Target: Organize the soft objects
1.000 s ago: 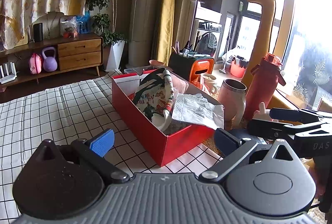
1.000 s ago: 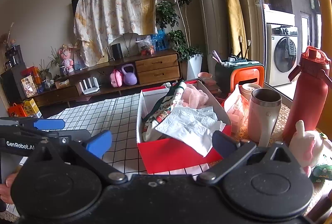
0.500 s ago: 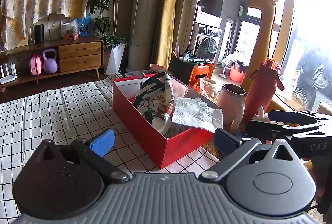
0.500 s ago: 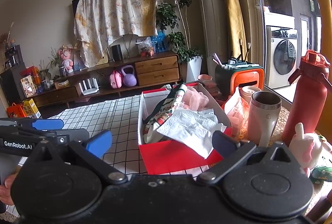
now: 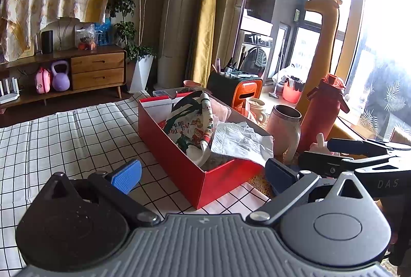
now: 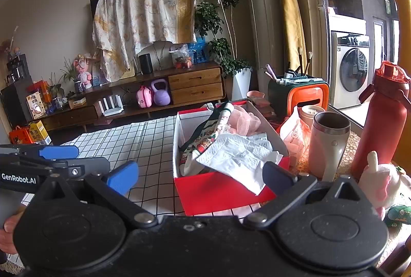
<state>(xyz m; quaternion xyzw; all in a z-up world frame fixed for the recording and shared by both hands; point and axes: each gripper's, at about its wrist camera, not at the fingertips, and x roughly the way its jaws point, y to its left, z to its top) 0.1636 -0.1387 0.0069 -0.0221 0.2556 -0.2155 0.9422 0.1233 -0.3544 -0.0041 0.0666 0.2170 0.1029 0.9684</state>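
A red box stands on the checked tablecloth, holding a Christmas-print cloth, a white crumpled cloth draped over its near edge, and a pink fluffy piece. My left gripper hangs open in front of the box, nothing between its fingers. My right gripper is open too, just short of the box's near wall. A pink-and-white plush toy lies right of the box, beside the bottle.
Right of the box stand a pale mug, a red bottle and an orange-green organizer. A checked tablecloth spreads to the left. A hand grips the left tool. A yellow giraffe figure stands behind.
Both grippers have drawn back and risen slightly from the box; it looks a little smaller and lower. Both stay open, and nothing in the box has moved.
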